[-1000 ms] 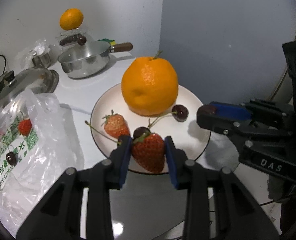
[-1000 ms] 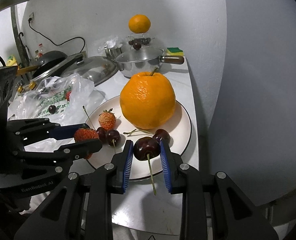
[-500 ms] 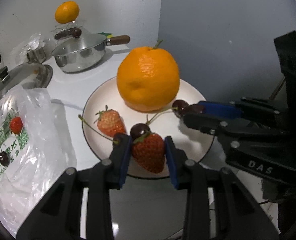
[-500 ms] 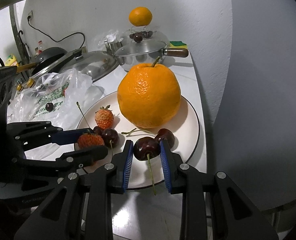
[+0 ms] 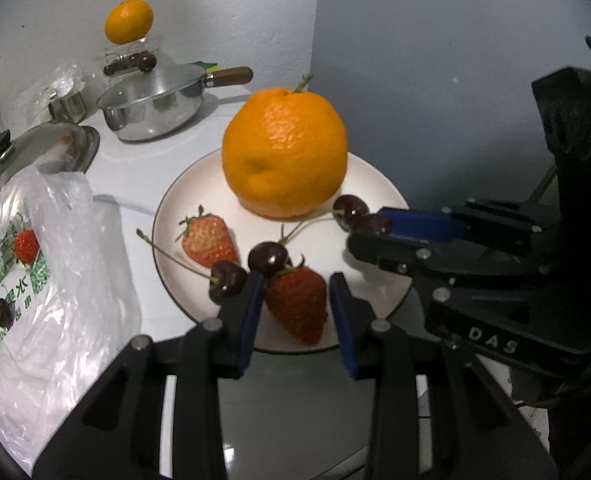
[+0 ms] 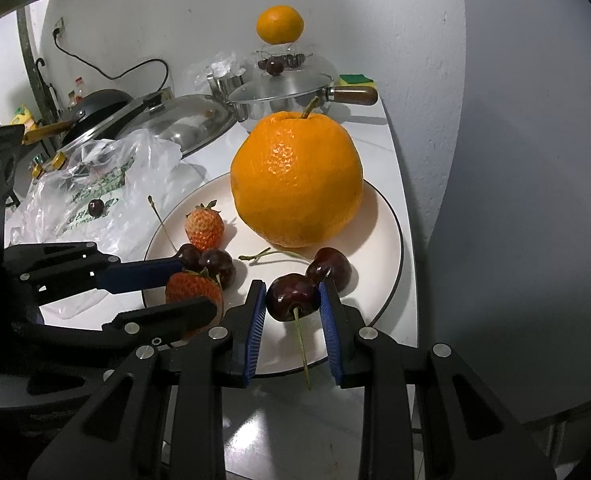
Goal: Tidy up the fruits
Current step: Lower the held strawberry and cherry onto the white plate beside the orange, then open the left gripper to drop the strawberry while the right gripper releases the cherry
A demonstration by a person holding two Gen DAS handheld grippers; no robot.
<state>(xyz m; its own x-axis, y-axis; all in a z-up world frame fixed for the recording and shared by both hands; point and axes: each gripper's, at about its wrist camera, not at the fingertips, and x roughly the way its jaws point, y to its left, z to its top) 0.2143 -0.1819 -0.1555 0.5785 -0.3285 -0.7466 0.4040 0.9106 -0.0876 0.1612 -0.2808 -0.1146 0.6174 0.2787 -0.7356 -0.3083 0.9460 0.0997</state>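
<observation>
In my left gripper (image 5: 297, 304) the blue pads have parted a little: I see a sliver of gap on each side of the ripe red strawberry (image 5: 298, 303), so it looks let go, lying at the near rim of the round white plate (image 5: 379, 176) in the lower middle of the left wrist view. My right gripper (image 6: 293, 308) is closed snugly on a dark red cherry (image 6: 292, 298), stem hanging down toward the frame's bottom, just above the plate's near edge.

The rest of the fruit sits on that plate: a large orange with a stub of stem (image 5: 285, 152) at centre, a paler strawberry (image 5: 208, 242) to its lower left, and loose dark cherries (image 5: 267, 258) with long stems clustered beside my left fingertips. A crinkled clear plastic bag (image 5: 55, 248) at the left edge holds one more strawberry and a cherry.

My worries, as I judge them: the strawberry lies on the sloping rim, so pulling my left pads back carelessly could drag or roll it off onto the white counter (image 5: 135, 168). My left pad nearly touches one cherry, and a nudge would send it rolling. The cherry in my right grip is small and glossy; too hard a squeeze bruises it, too quick a release lets it roll toward the plate's edge.
</observation>
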